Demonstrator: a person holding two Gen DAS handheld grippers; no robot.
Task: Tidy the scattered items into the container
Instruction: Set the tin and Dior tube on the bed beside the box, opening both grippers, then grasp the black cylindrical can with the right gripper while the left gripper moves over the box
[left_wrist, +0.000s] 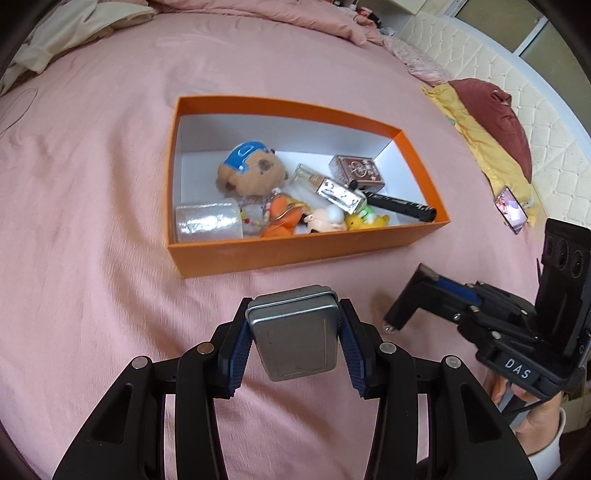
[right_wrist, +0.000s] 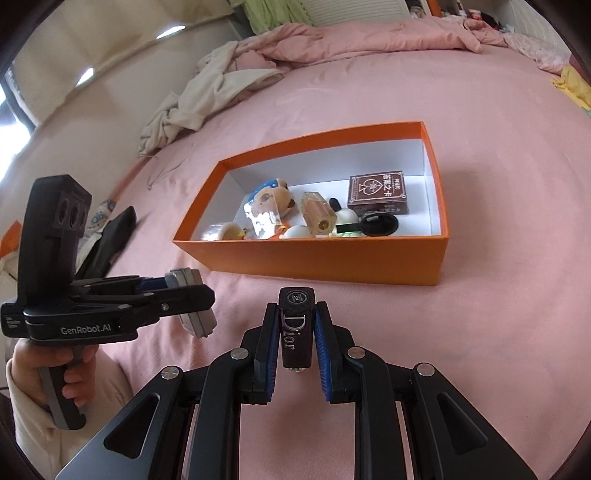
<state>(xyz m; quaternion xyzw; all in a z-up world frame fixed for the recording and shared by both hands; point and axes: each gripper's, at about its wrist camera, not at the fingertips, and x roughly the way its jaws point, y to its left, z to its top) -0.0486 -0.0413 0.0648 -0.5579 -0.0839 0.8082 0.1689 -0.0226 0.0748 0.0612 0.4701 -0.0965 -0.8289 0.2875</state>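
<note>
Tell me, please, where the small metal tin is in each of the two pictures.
Left wrist: the metal tin is at bottom centre, clamped in the left gripper.
Right wrist: the metal tin is at left, in that gripper seen from the side.
Shared landmark: the orange box on the pink bed.

This is a bedroom in a home. A wide bed (left_wrist: 110, 184) under a pink sheet fills it, with a rumpled duvet (right_wrist: 369, 37), pillows (left_wrist: 495, 122) and a quilted headboard (left_wrist: 461, 55).
</note>
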